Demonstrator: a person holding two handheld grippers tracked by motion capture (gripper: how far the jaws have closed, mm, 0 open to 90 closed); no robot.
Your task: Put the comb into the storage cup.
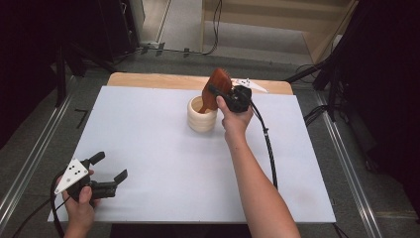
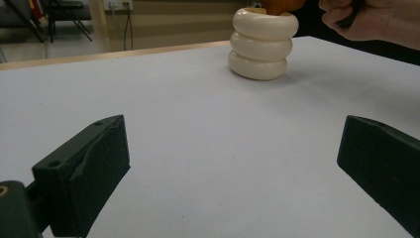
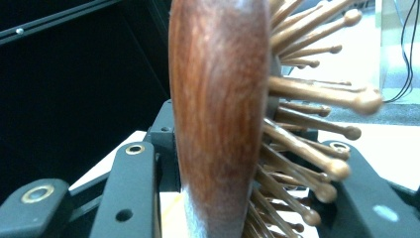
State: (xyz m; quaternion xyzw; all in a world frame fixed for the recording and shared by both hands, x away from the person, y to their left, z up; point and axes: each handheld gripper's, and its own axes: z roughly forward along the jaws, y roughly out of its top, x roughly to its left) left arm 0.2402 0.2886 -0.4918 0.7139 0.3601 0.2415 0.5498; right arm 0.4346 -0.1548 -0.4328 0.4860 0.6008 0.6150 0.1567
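Observation:
A wooden hairbrush stands tilted with its handle down in a cream ribbed cup at the middle back of the white table. My right gripper is shut on the brush's head. In the right gripper view the dark wooden brush back and its wooden bristles sit between the two jaws. My left gripper rests open near the table's front left corner, nothing between its jaws. In the left gripper view the cup stands far ahead, with the person's right hand beside it.
The white sheet covers a wooden table whose bare edge shows at the back. A black cable trails from the right gripper across the sheet. Metal rails run along both sides of the table.

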